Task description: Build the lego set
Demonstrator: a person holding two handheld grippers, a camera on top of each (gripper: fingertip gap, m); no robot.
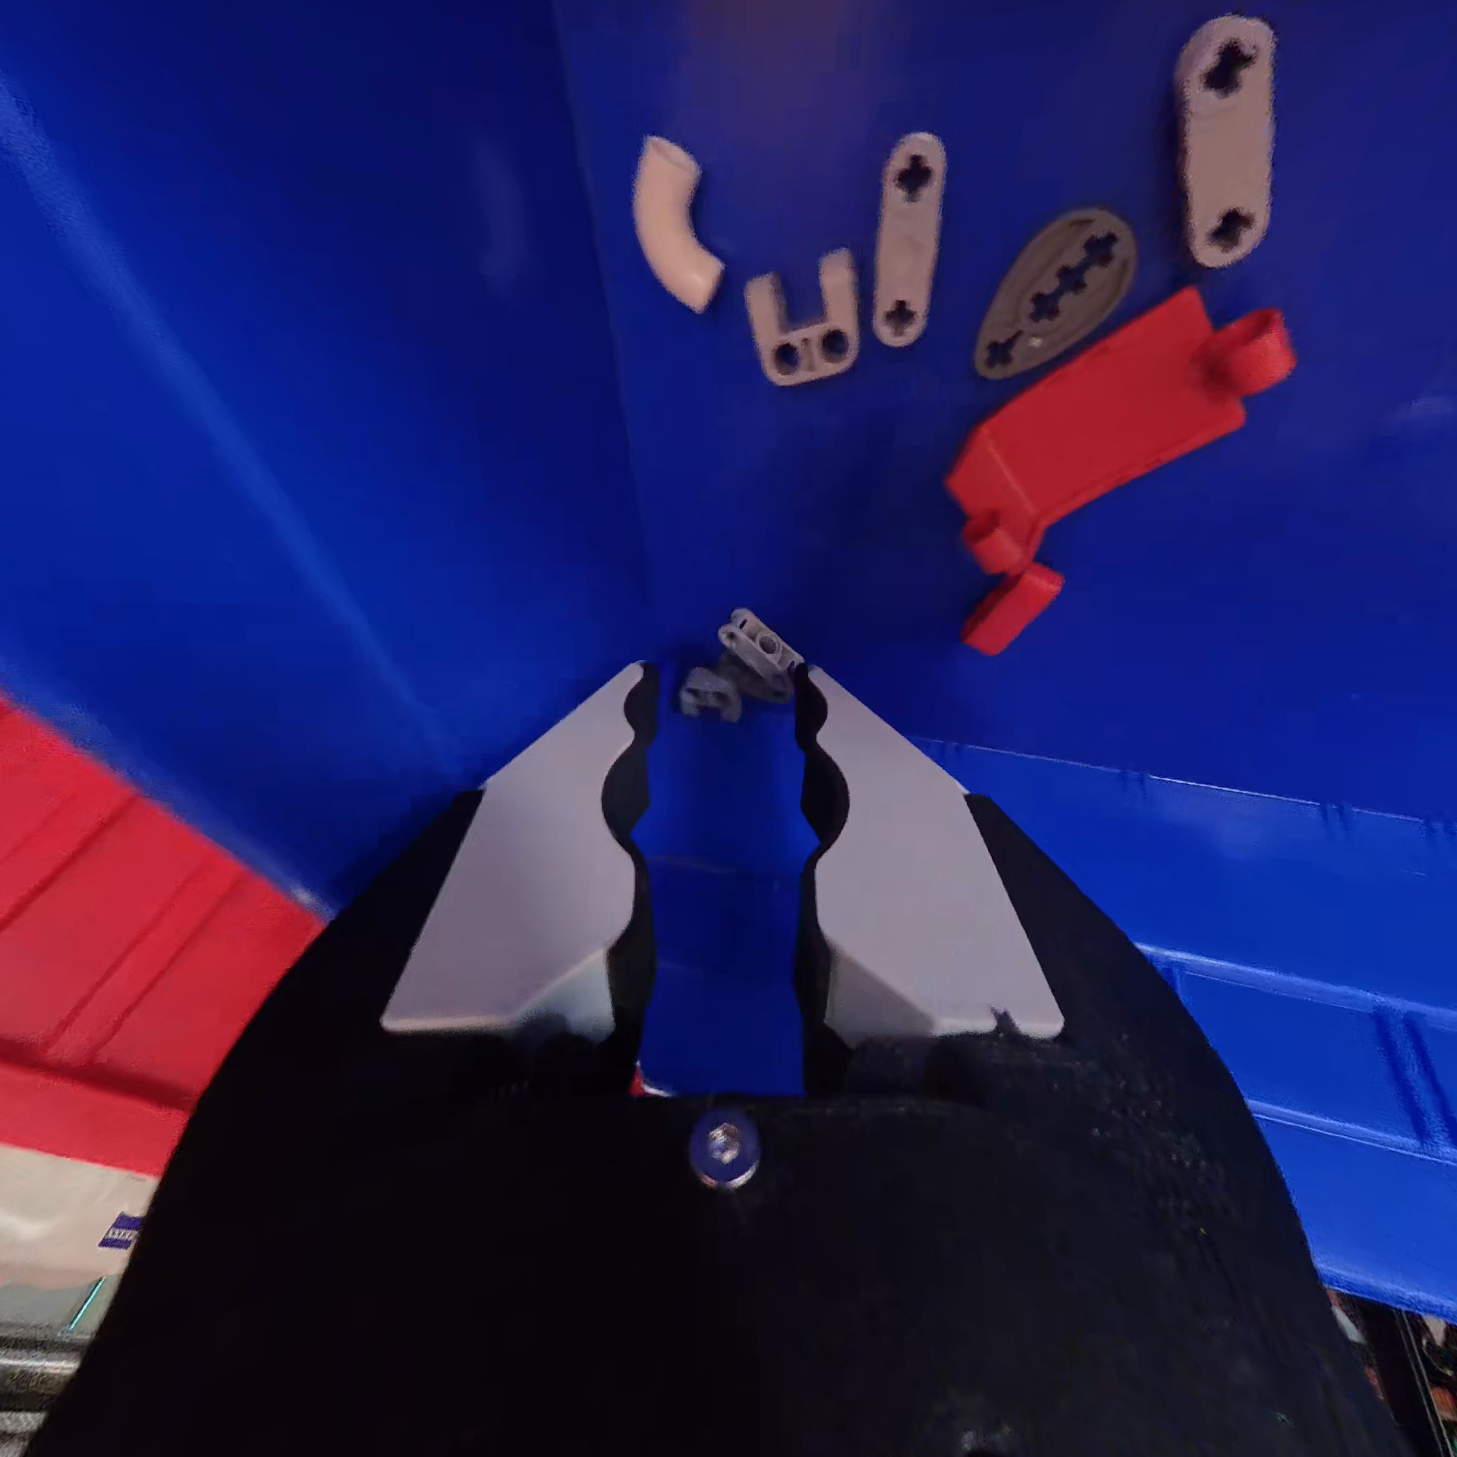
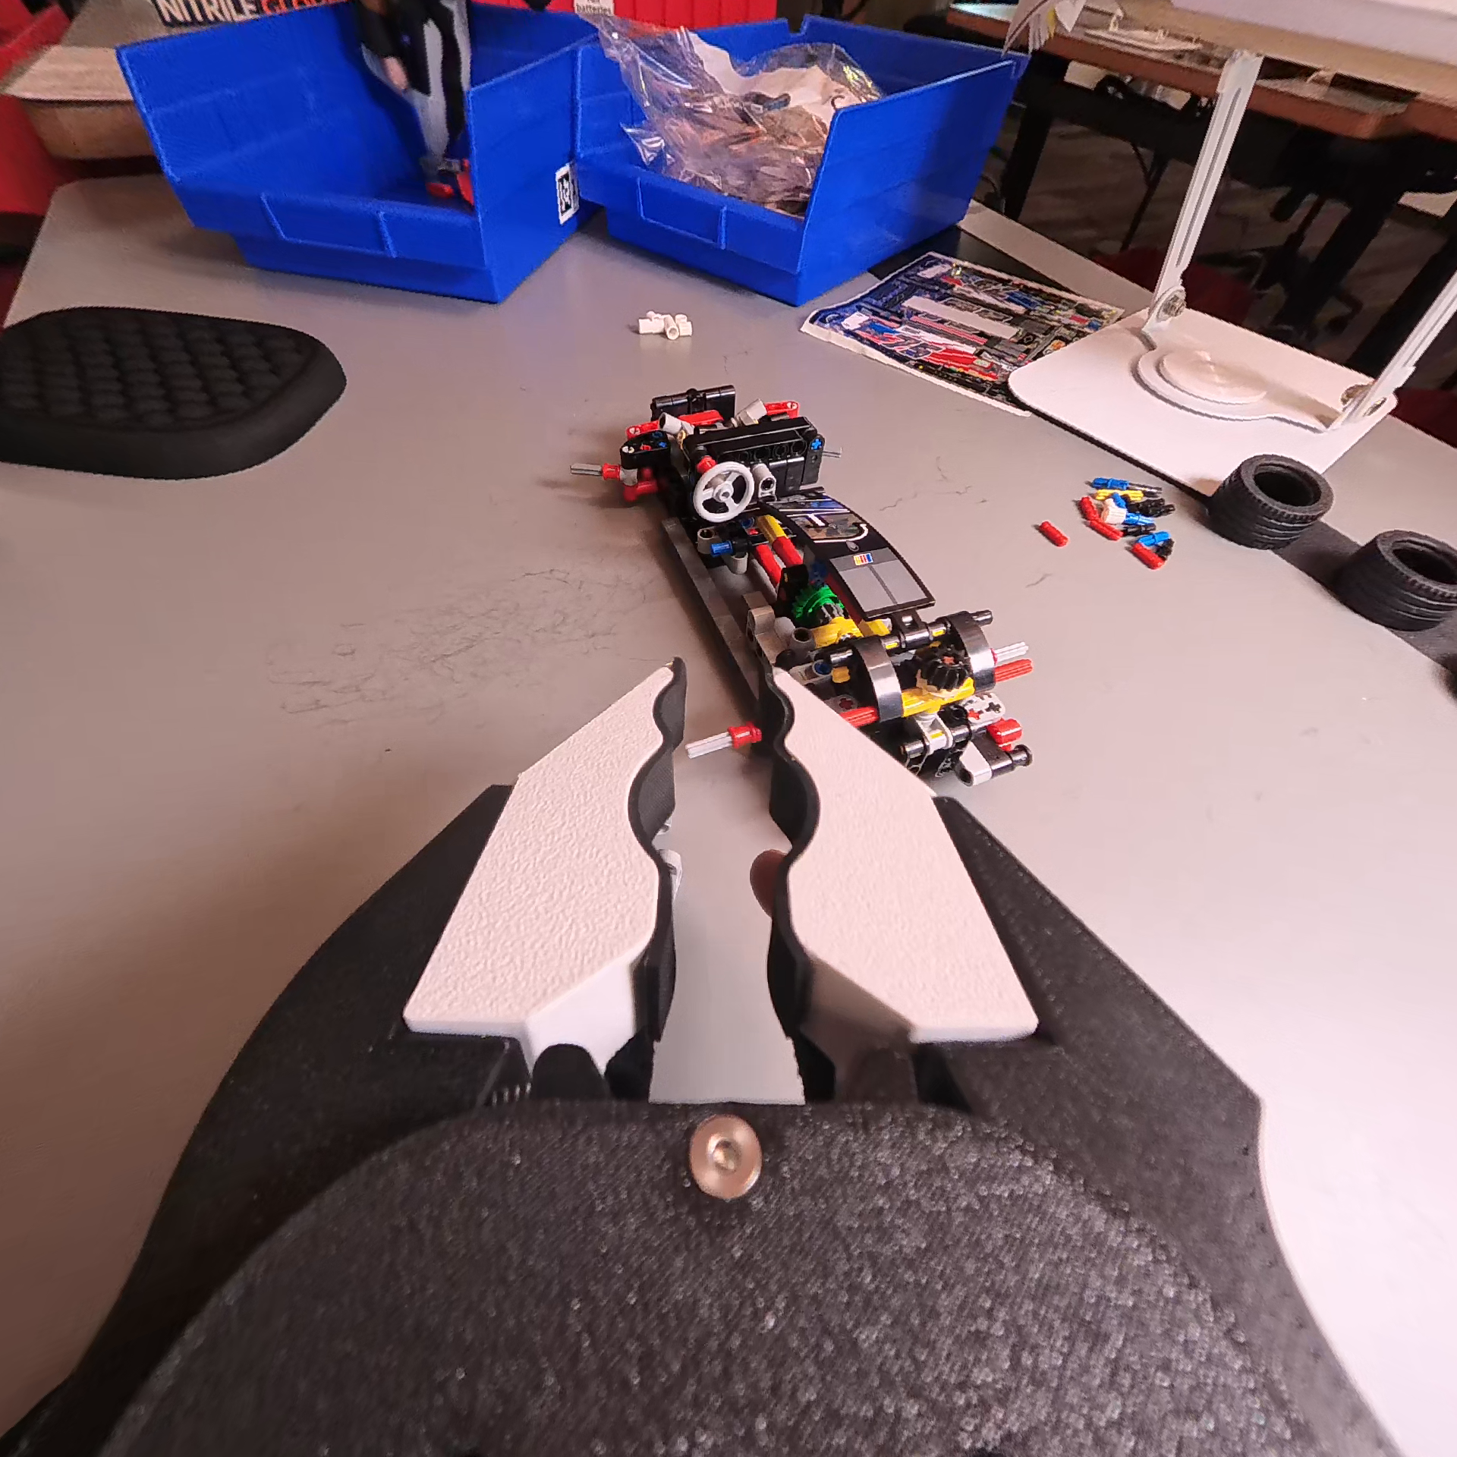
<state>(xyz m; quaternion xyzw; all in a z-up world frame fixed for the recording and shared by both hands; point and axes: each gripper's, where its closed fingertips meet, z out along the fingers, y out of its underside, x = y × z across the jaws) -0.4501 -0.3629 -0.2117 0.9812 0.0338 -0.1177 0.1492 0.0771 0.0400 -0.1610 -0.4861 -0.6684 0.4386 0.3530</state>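
Note:
My left gripper (image 1: 725, 680) is open inside a blue bin (image 1: 315, 394), its tips either side of two small grey connector pieces (image 1: 753, 648) in the bin's corner. The right fingertip is at the edge of the pieces; I cannot tell if it touches. The partly built lego car chassis (image 2: 812, 552) lies on the grey table (image 2: 315, 631). My right gripper (image 2: 729, 694) is open just above the table at the chassis's near left side. A white axle with a red bush (image 2: 721, 739) sticks out between its fingers. The left gripper also shows far off in the right wrist view (image 2: 434, 102).
In the bin lie a tan curved tube (image 1: 670, 225), grey liftarms (image 1: 911, 240), a dark oval plate (image 1: 1056, 296) and a red panel (image 1: 1096, 441). A second blue bin (image 2: 883, 189) holds plastic bags (image 2: 733, 102). On the table are a booklet (image 2: 962, 323), loose pins (image 2: 1127, 520), tyres (image 2: 1273, 501), a white stand (image 2: 1183, 378), a black pad (image 2: 150, 386).

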